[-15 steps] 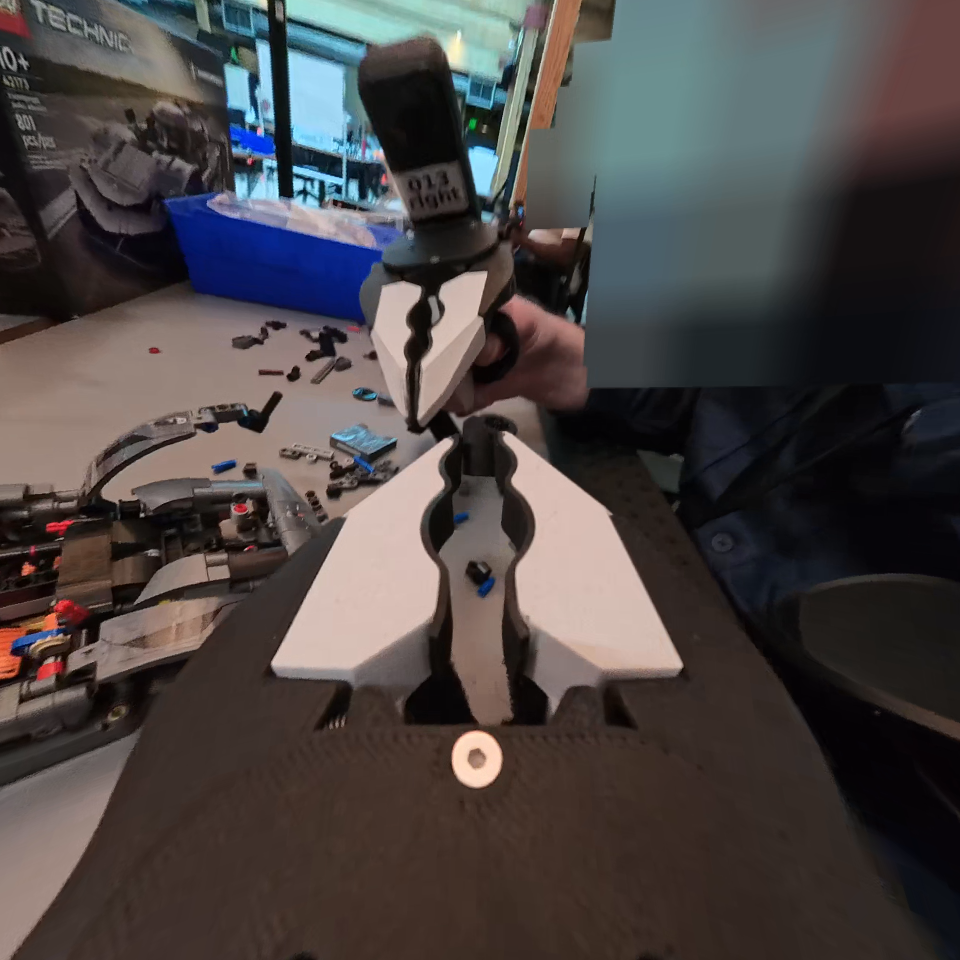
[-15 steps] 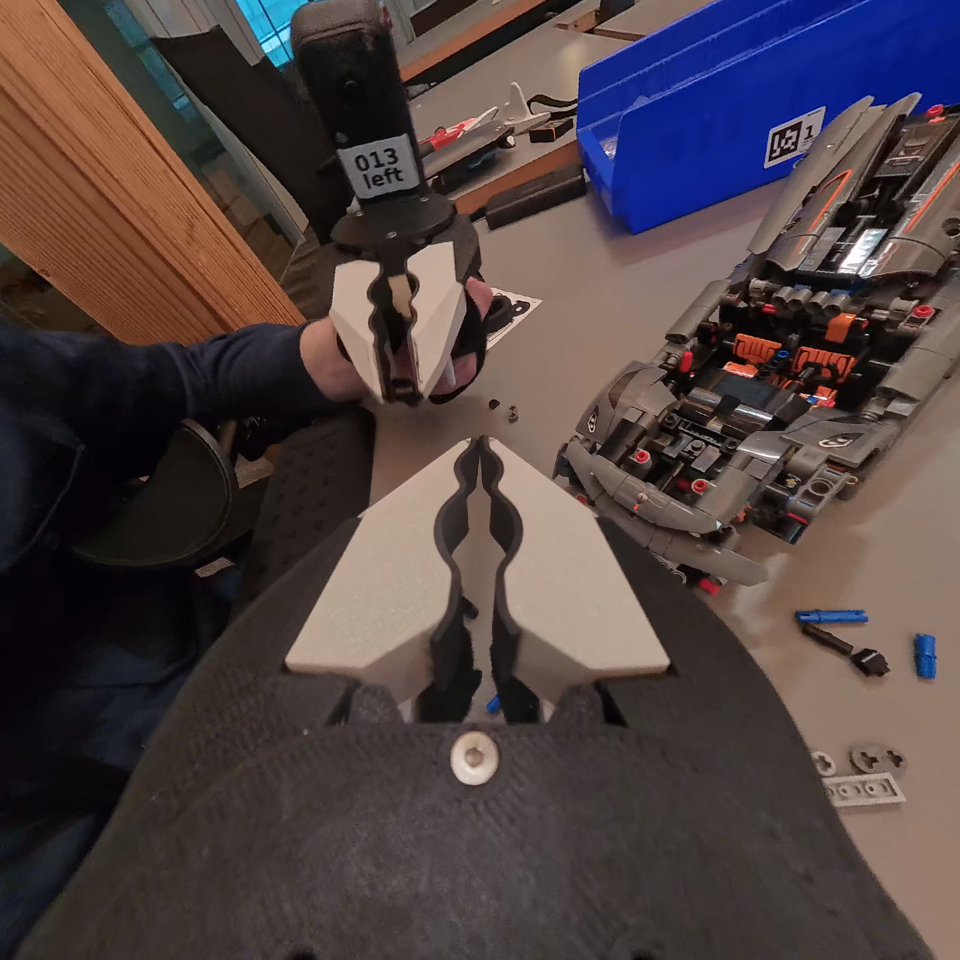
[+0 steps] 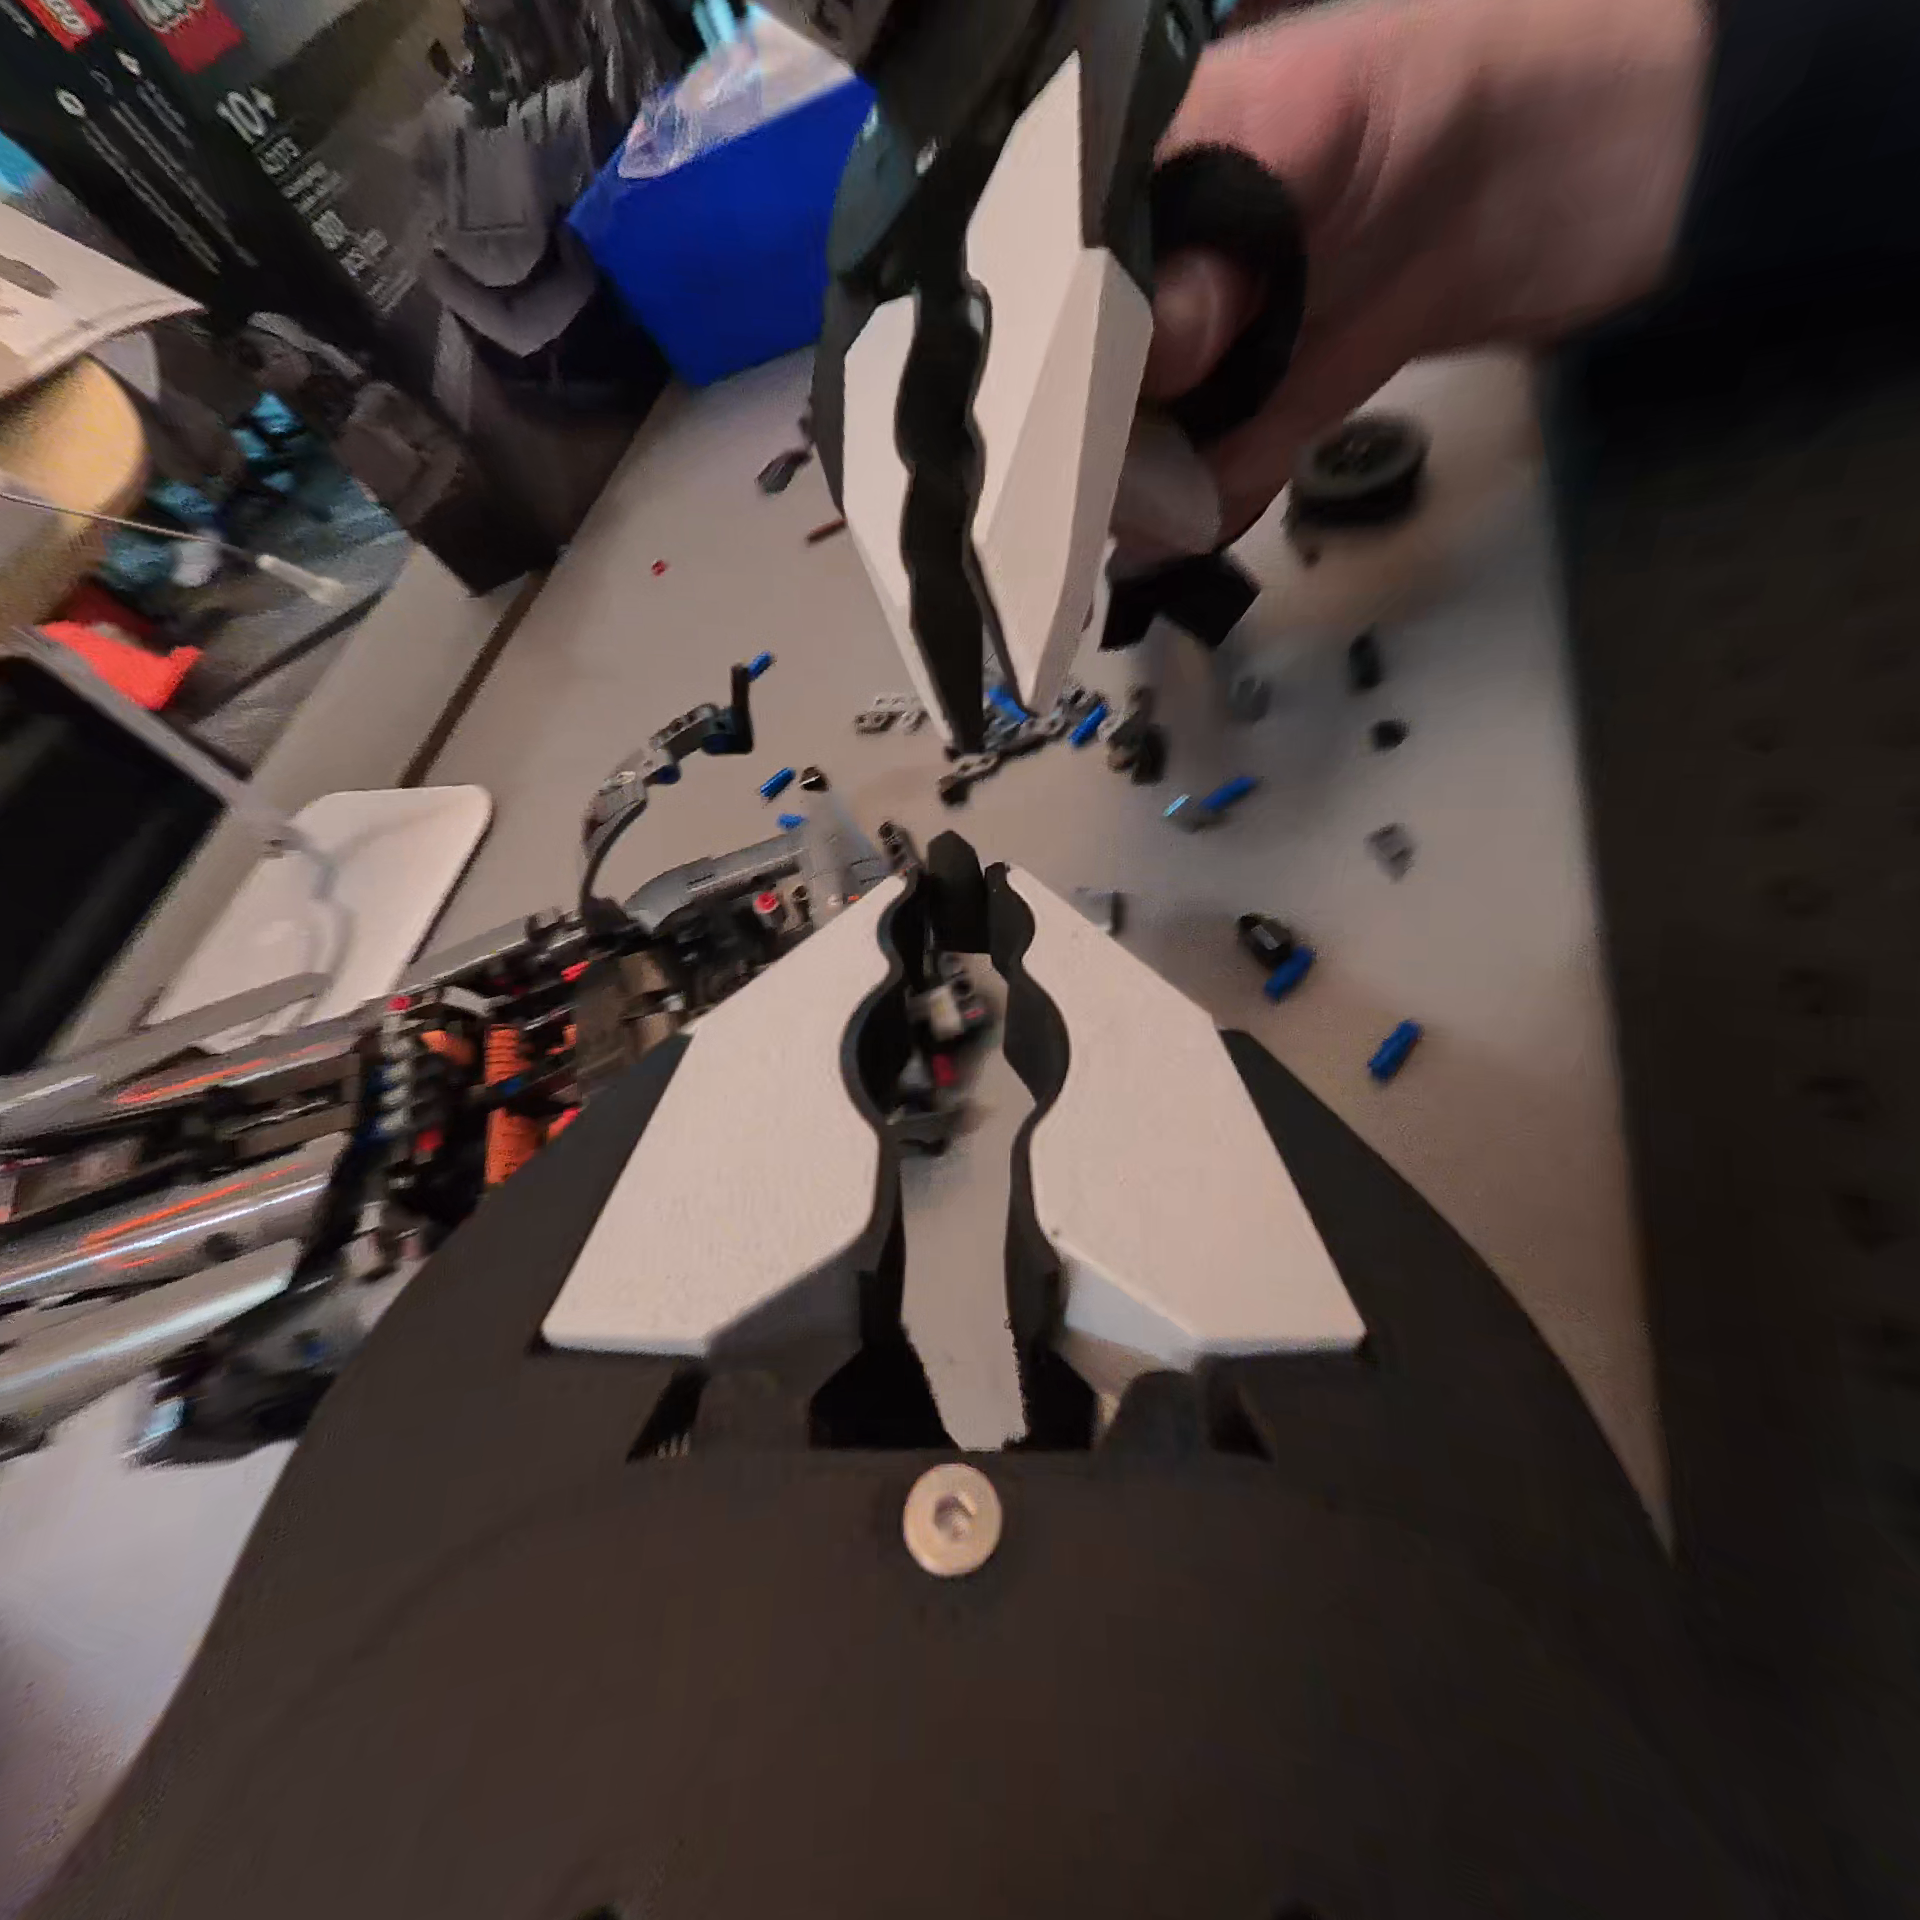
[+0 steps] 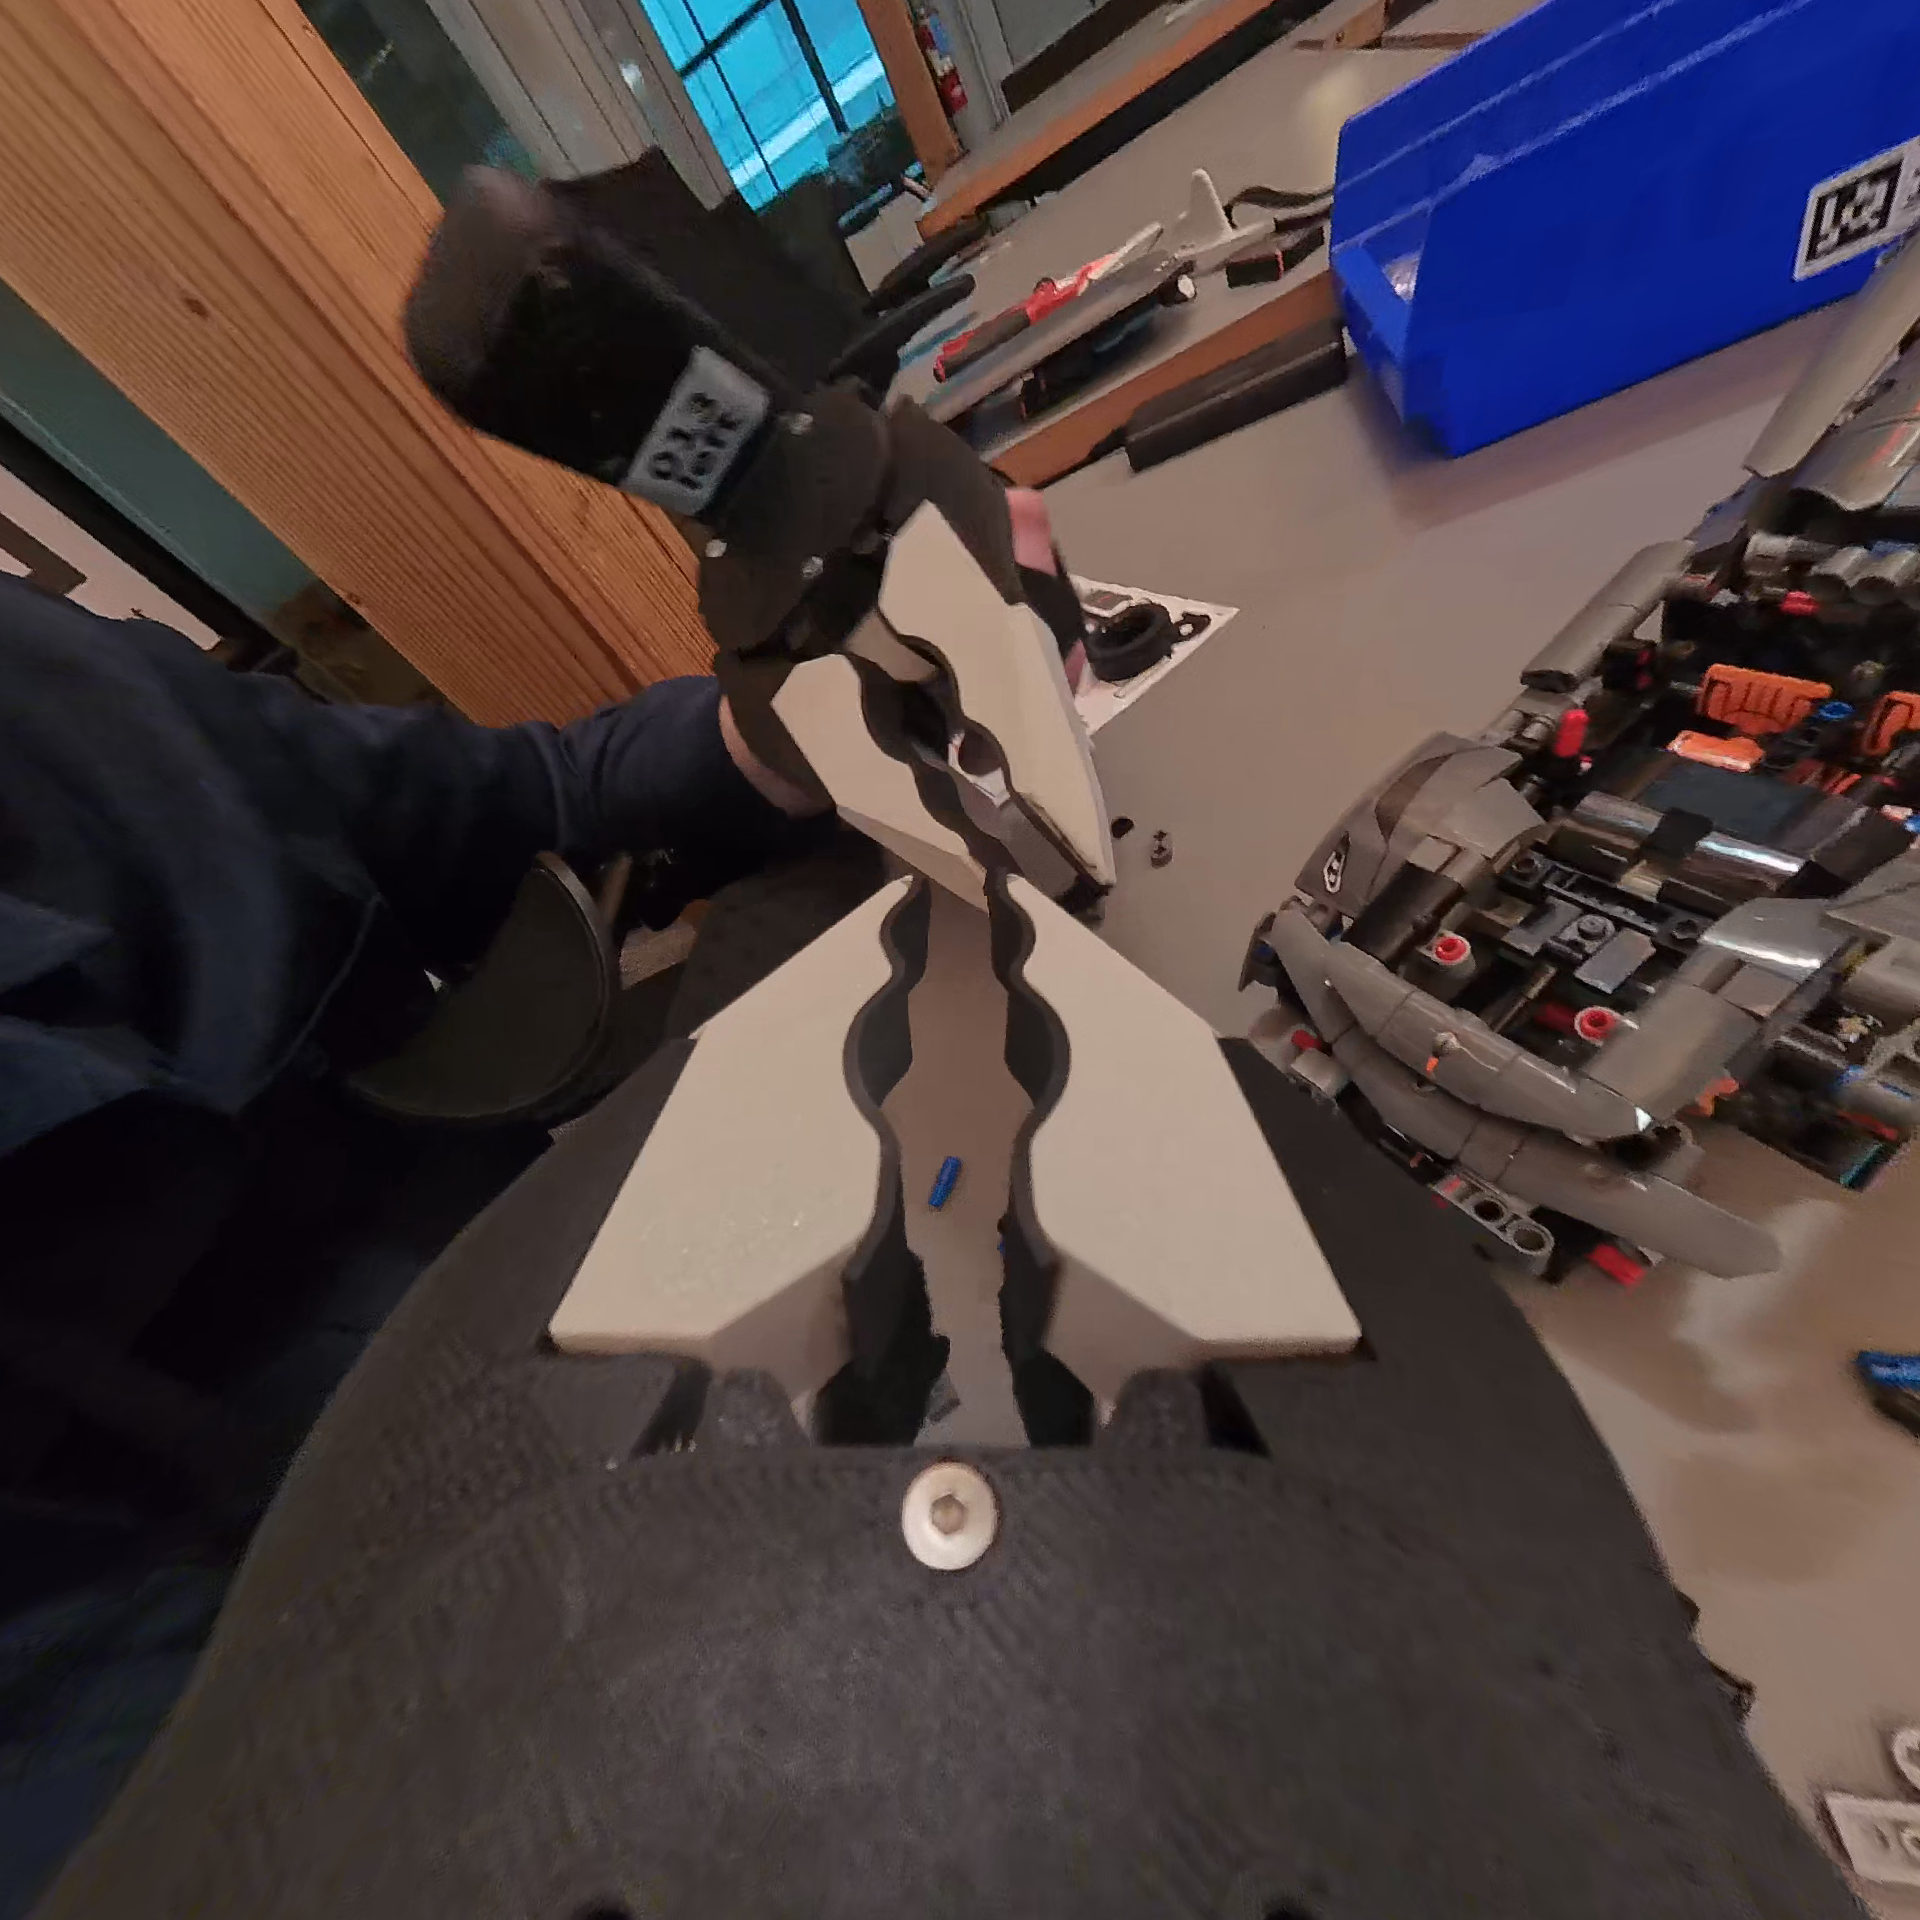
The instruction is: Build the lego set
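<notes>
The partly built grey Lego car [image 3: 468, 1060] [image 4: 1558, 935] lies on the grey table. My left gripper [image 3: 954, 883] is shut on a small black piece [image 3: 956, 894] and hovers near the car's front corner. It also shows tilted in the right wrist view [image 4: 1039, 883], just beyond my right gripper's tips. My right gripper [image 4: 956, 888] has its jaws slightly apart with nothing between them. In the left wrist view it [image 3: 961, 738] points down over loose parts. A blue pin [image 4: 943, 1179] lies on the table under it.
Loose blue pins and black parts [image 3: 1288, 966] are scattered right of the car. A black wheel [image 3: 1351, 468] lies behind the hand. A blue bin [image 3: 717, 239] [image 4: 1610, 208] and the set's box [image 3: 312, 260] stand at the back. A white flat pad [image 3: 343, 883] lies left. Less than 4 cm separates the two grippers' tips. The left tips stand about 11 cm off the blue pin [image 4: 943, 1179]. Look for it in the left wrist view [image 3: 1390, 1057] too.
My left gripper has swung down and tilted toward the car, still holding the black piece. The two grippers have come closer. My right gripper's jaws have parted a little.
</notes>
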`<state>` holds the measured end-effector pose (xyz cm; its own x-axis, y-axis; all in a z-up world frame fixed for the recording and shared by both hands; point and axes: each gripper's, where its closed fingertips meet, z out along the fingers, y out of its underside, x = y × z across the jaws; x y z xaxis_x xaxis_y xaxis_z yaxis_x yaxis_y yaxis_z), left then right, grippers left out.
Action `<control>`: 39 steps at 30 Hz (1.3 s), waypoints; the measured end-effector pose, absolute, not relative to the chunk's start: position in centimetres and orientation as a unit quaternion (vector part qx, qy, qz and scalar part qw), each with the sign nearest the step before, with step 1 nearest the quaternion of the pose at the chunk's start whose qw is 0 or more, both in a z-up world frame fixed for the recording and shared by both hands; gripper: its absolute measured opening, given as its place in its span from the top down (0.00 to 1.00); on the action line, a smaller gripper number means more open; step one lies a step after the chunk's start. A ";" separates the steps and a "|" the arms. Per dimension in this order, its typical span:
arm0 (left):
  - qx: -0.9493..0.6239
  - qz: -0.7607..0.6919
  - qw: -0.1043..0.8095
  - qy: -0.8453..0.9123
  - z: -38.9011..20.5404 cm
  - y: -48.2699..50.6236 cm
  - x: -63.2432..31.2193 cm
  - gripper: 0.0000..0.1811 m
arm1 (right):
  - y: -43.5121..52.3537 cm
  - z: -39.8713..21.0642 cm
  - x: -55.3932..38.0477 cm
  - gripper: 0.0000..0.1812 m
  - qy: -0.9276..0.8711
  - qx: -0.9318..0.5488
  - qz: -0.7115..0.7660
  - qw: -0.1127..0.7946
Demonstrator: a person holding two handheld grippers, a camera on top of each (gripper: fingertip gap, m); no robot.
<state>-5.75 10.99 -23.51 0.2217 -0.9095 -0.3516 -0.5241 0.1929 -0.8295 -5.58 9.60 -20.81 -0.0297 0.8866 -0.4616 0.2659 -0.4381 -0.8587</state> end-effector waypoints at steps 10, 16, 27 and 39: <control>-0.583 -0.016 0.469 0.664 -26.2 11.7 -6.1 0.95 | 12.7 -22.6 -4.3 0.99 -0.423 -0.696 0.492 0.307; -0.595 -0.054 0.319 0.735 -32.0 8.7 -6.6 0.95 | 13.3 -23.2 -3.9 1.00 -0.407 -0.707 0.496 0.296; -0.653 -0.112 0.278 0.695 -31.9 8.4 -7.6 0.80 | 13.0 -23.4 -3.9 1.00 -0.413 -0.708 0.495 0.290; -0.697 -0.082 0.280 0.655 -32.0 9.6 -8.1 0.85 | 11.2 -25.5 -4.2 1.00 -0.464 -0.717 0.461 0.241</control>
